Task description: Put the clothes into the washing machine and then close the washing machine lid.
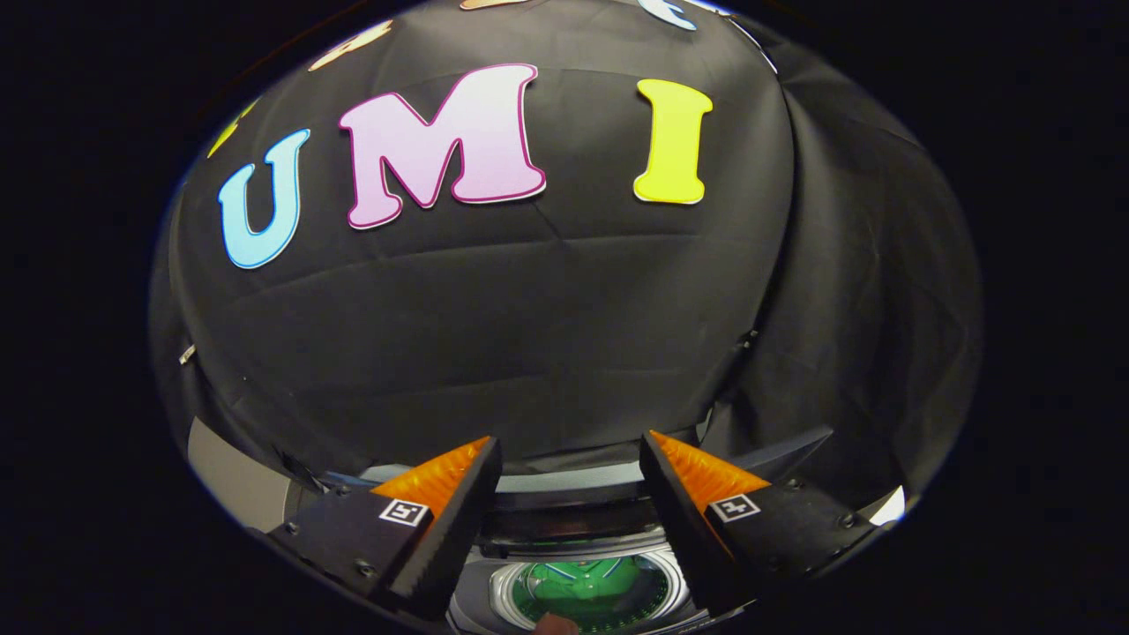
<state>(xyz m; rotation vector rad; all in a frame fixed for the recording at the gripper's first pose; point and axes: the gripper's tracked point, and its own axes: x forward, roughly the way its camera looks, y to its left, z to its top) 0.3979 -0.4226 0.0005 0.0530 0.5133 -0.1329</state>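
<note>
Black cloth wall point(564, 335) hangs across everything beyond the gripper point(571, 445), draped in soft folds, with a second fold of the same cloth dropping at about 3 o'clock. A pale grey surface point(231, 476) shows low at 8 o'clock, under the hem of the cloth. Nothing stands between the fingers and the wall.

The gripper is spread wide, its two fingers well apart and holding nothing; the gap between them is empty air.

The washing machine point(582, 494) lies below the fingers, at 6 o'clock, its top edge running across between them. Its round drum opening point(589, 591) sits low between the two fingers, ringed by a bright metal rim, and inside it lies something green, likely the clothes point(609, 584). A small brownish shape at the opening's near edge is too cut off to identify.
</note>
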